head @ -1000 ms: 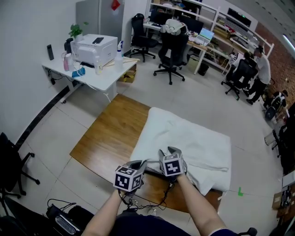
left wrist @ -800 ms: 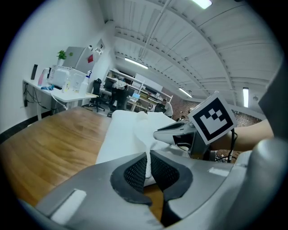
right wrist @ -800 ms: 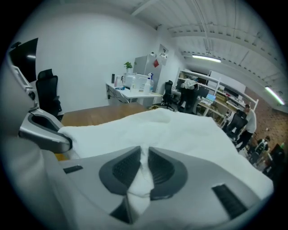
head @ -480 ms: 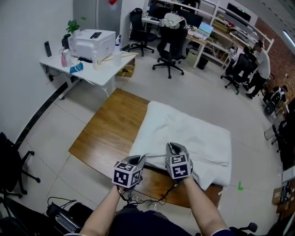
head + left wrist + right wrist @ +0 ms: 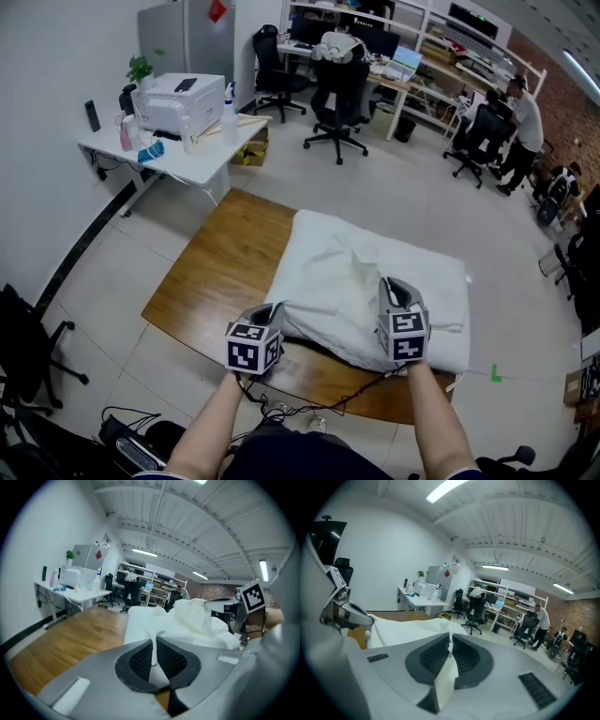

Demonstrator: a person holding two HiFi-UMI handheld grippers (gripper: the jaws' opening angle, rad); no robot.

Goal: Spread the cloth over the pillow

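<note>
Parting from the left gripper, which pinches the cloth, the right gripper, just clamped onto it, begins stretching it across the pillow.

I count two grey grippers, my left gripper and right gripper; one white fabric cloth, one white soft pillow, one brown wooden table.

The pillow lies on the right half of the surface, with the cloth on it. Your left claw and right claw are at the cloth's near edge.
</note>
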